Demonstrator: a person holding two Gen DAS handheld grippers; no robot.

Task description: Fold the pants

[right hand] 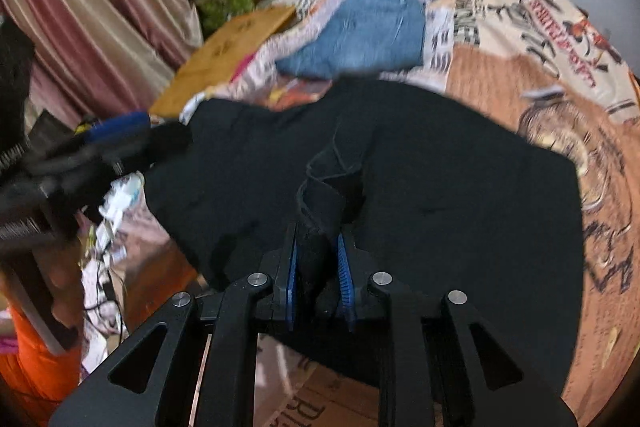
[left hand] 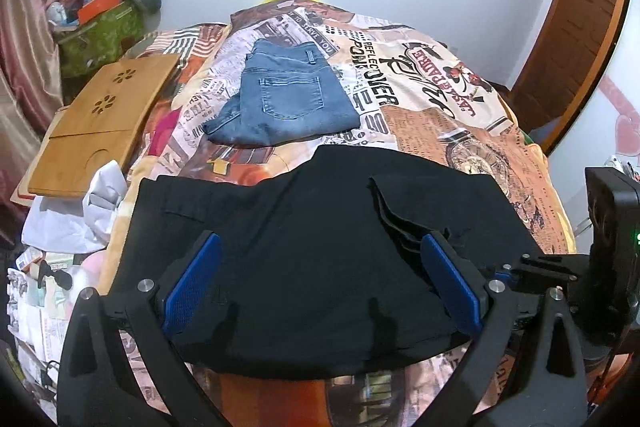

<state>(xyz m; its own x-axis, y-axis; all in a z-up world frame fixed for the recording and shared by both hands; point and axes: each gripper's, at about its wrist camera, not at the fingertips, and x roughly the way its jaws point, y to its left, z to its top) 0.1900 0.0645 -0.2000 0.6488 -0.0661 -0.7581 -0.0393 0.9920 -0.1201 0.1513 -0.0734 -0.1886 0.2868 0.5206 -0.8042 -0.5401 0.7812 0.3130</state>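
Black pants | L tongs wide open | R tongs pinching fabric fold

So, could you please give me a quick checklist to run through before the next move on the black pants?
1. Right gripper has cloth: ok. A bunched strip of the black pants stands between its fingers, which are nearly closed on it.
2. Left gripper free to grasp: ok. Its fingers stand wide apart over the pants, nothing pinched.
3. Pants lying flat: not ok. A raised fold shows near the middle where the right gripper pulls.
4. Folded jeans out of the way: ok. They lie apart, further up the bedspread.
5. Near hem on the bed: cannot tell. The grippers hide most of it.
6. Right view sharp: not ok, blurred.
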